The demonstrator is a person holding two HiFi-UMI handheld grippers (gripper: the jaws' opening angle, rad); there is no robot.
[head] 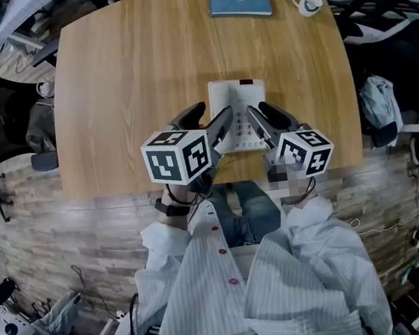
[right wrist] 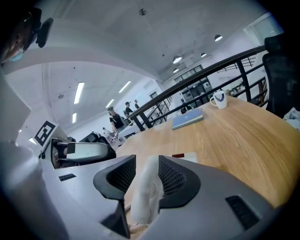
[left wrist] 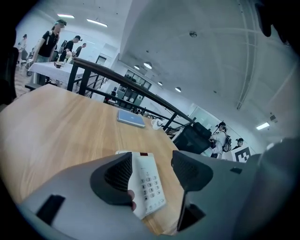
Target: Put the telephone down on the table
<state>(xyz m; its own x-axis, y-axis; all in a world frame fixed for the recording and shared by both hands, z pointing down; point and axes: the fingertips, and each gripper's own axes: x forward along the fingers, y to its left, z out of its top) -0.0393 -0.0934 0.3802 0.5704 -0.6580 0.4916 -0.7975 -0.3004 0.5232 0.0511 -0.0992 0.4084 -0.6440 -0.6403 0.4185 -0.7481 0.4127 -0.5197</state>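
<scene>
At the near edge of the table (head: 125, 82), the telephone (head: 236, 100) appears to lie flat, so the setting-down looks nearly done. The left gripper (left wrist: 151, 159) straddles it, jaws apart and not pressing. The right gripper (right wrist: 146, 161) clamps what looks like its white handset (right wrist: 147, 192); letting go seems all that remains.

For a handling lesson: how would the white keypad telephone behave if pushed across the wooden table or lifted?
The white plastic keypad telephone looks rigid, probably keeping its shape. Its flat slab shape suggests it would slide on the wooden table, not roll.
</scene>
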